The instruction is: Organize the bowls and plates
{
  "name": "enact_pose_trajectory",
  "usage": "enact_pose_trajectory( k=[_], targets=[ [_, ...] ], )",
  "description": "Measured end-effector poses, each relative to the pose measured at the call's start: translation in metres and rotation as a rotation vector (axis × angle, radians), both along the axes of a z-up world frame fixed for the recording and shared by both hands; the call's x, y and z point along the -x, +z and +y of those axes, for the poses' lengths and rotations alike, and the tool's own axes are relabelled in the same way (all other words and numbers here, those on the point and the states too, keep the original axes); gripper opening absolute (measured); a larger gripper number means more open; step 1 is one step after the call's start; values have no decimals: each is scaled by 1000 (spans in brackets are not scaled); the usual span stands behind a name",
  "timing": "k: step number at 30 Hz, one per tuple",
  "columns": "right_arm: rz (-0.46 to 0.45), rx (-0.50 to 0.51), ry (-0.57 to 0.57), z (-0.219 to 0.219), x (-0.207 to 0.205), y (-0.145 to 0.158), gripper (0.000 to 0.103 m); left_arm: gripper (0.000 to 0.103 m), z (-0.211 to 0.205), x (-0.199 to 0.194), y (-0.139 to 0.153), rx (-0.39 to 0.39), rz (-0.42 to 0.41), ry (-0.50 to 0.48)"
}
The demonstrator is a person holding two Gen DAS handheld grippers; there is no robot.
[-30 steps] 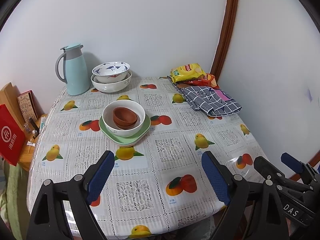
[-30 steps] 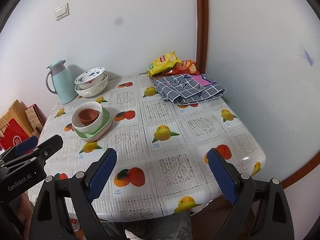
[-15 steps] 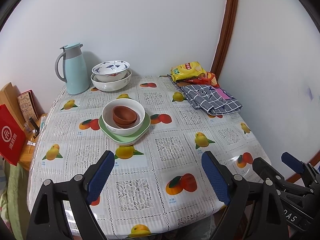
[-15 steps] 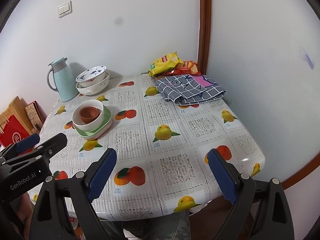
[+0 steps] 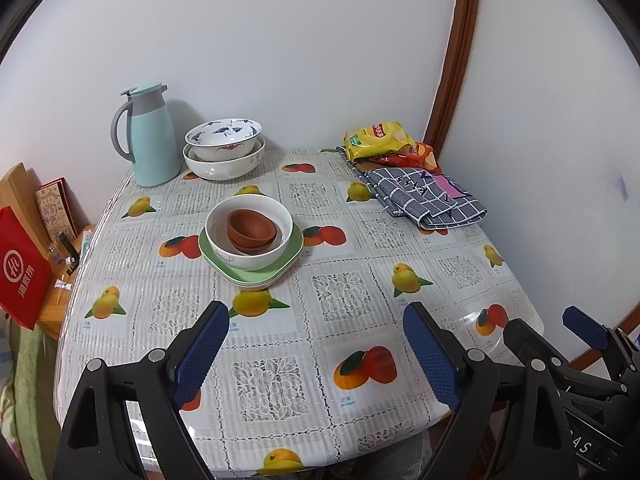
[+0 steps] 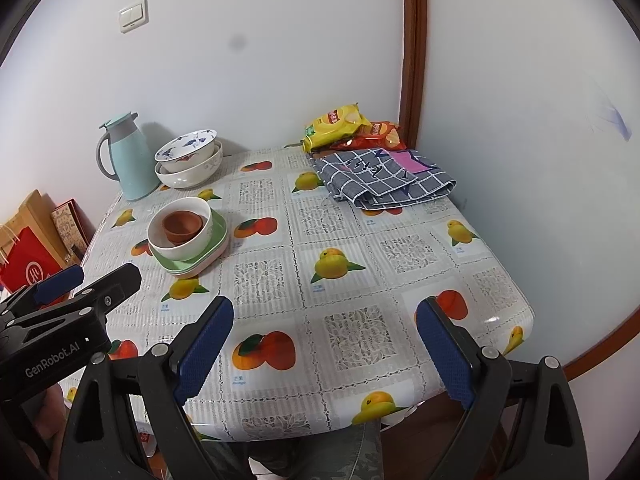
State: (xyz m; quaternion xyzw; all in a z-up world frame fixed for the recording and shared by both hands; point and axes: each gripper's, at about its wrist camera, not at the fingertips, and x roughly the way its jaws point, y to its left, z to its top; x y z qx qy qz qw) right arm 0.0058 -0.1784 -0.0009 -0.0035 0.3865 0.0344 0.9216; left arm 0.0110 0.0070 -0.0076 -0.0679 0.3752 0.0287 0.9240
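Observation:
A stack sits left of the table's middle: brown clay bowls (image 5: 250, 230) inside a white bowl (image 5: 248, 254) on green square plates (image 5: 280, 270). It also shows in the right wrist view (image 6: 182, 226). At the back, a blue-patterned bowl (image 5: 222, 138) rests in a larger white bowl (image 5: 224, 166). My left gripper (image 5: 316, 320) is open and empty above the table's near edge. My right gripper (image 6: 326, 312) is open and empty, to the right of the left one.
A light-blue thermos jug (image 5: 150, 136) stands at the back left. Snack bags (image 5: 378, 140) and a folded checked cloth (image 5: 424, 198) lie at the back right by the wall corner. A red bag (image 5: 20, 268) and boxes stand beside the table's left edge.
Both grippers have drawn back slightly and shifted a little; the table looks marginally farther. Nothing on the table has moved.

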Motion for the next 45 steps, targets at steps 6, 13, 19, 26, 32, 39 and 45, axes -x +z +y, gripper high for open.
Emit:
enact_pose_trajectory(
  k=[6,13,19,26,32,39,45],
  targets=[
    [-1,-1,1,1,0,0,92,89,1,0,-1,-1,-1,1],
    [-3,-1,3,2,1,0,92,89,0,0,-1,-1,-2,1],
    [-4,-1,3,2,2,1,92,89,0,0,0,-5,-3,2],
    [-3,0,2,2,2,1,92,89,0,1,0,-6,-3,2],
    [-3,-3,3,2,1,2,92,89,2,1,0,-11,-3,5],
    [-6,-8,3,1,2,2,92,89,3,2,0,-13,-1,10],
    [-11,-8,6,2,2,3,92,89,4,0,3,-18,-4,10]
  ],
)
